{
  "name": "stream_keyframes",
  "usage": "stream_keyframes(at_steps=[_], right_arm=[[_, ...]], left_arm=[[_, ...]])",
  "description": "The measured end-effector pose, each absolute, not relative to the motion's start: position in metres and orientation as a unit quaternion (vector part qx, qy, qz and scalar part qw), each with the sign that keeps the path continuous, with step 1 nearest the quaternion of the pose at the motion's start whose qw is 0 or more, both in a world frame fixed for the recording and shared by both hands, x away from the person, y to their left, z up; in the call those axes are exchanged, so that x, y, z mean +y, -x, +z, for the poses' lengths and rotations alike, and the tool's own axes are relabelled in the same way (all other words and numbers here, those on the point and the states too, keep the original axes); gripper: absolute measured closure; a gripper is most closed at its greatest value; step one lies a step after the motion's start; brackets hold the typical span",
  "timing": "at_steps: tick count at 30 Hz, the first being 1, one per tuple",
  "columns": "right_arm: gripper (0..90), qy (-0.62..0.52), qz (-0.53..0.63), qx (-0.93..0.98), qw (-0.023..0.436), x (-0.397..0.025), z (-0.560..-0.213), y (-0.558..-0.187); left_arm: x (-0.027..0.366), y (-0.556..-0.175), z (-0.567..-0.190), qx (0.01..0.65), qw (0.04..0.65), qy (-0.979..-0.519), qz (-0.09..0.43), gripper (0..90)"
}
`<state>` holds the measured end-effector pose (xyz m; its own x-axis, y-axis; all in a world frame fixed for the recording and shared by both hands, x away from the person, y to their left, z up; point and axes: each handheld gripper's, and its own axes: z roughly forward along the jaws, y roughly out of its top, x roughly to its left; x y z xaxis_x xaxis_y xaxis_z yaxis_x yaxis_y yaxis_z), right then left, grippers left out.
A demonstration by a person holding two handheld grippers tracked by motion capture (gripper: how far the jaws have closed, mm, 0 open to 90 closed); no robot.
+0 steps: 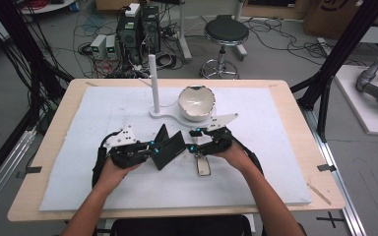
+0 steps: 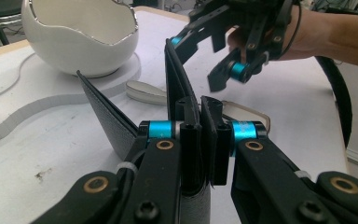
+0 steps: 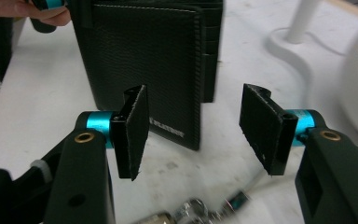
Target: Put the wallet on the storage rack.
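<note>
In the right gripper view, the black wallet (image 3: 144,70) runs off the top edge, and the metal keys (image 3: 191,210) at the bottom are blurred and cut off. In the left gripper view, the left gripper (image 2: 204,140) hides the flap it pinches, and the egg-shaped white bowl (image 2: 81,37) is cropped at the top.

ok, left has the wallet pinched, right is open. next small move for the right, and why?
Probably ease the right gripper forward and close on the wallet's free flap: its jaws stand open just short of it, while the left gripper clamps the other flap upright.
</note>
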<state>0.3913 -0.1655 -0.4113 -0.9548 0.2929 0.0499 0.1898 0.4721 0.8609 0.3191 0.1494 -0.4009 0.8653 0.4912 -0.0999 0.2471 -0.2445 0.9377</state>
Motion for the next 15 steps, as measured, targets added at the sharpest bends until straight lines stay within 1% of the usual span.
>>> stream_keyframes(at_steps=[2, 4, 5, 7, 8, 9, 10, 11, 12, 13, 15], right_arm=[[43.7, -0.131, 0.488, 0.862, 0.046, -0.157, -0.413, -0.393], [46.0, -0.125, 0.487, 0.863, 0.041, -0.151, -0.414, -0.394], [48.8, -0.122, 0.484, 0.865, 0.041, -0.149, -0.415, -0.395], [57.2, -0.110, 0.481, 0.869, 0.041, -0.147, -0.415, -0.394], [57.2, -0.110, 0.481, 0.869, 0.041, -0.147, -0.415, -0.394], [63.6, -0.104, 0.476, 0.872, 0.046, -0.146, -0.414, -0.393], [63.6, -0.104, 0.476, 0.872, 0.046, -0.146, -0.414, -0.393], [70.3, -0.104, 0.474, 0.873, 0.049, -0.148, -0.414, -0.393], [73.5, -0.104, 0.474, 0.873, 0.048, -0.149, -0.414, -0.394], [76.1, -0.104, 0.475, 0.873, 0.047, -0.151, -0.413, -0.395], [77.7, -0.101, 0.476, 0.873, 0.047, -0.152, -0.413, -0.395]], left_arm=[[0.149, -0.319, -0.401, 0.234, 0.568, -0.782, 0.106, 85.8], [0.149, -0.319, -0.401, 0.231, 0.568, -0.783, 0.104, 85.8], [0.149, -0.319, -0.401, 0.232, 0.568, -0.782, 0.104, 85.8], [0.150, -0.319, -0.402, 0.233, 0.569, -0.782, 0.104, 85.8], [0.150, -0.319, -0.402, 0.233, 0.569, -0.782, 0.104, 85.7], [0.150, -0.320, -0.402, 0.235, 0.567, -0.782, 0.106, 85.7], [0.150, -0.320, -0.402, 0.235, 0.567, -0.782, 0.106, 85.6], [0.151, -0.320, -0.403, 0.238, 0.568, -0.781, 0.105, 85.5], [0.151, -0.320, -0.403, 0.238, 0.568, -0.781, 0.105, 85.5], [0.152, -0.320, -0.403, 0.242, 0.568, -0.780, 0.104, 85.3], [0.152, -0.320, -0.404, 0.247, 0.569, -0.778, 0.105, 85.0]])
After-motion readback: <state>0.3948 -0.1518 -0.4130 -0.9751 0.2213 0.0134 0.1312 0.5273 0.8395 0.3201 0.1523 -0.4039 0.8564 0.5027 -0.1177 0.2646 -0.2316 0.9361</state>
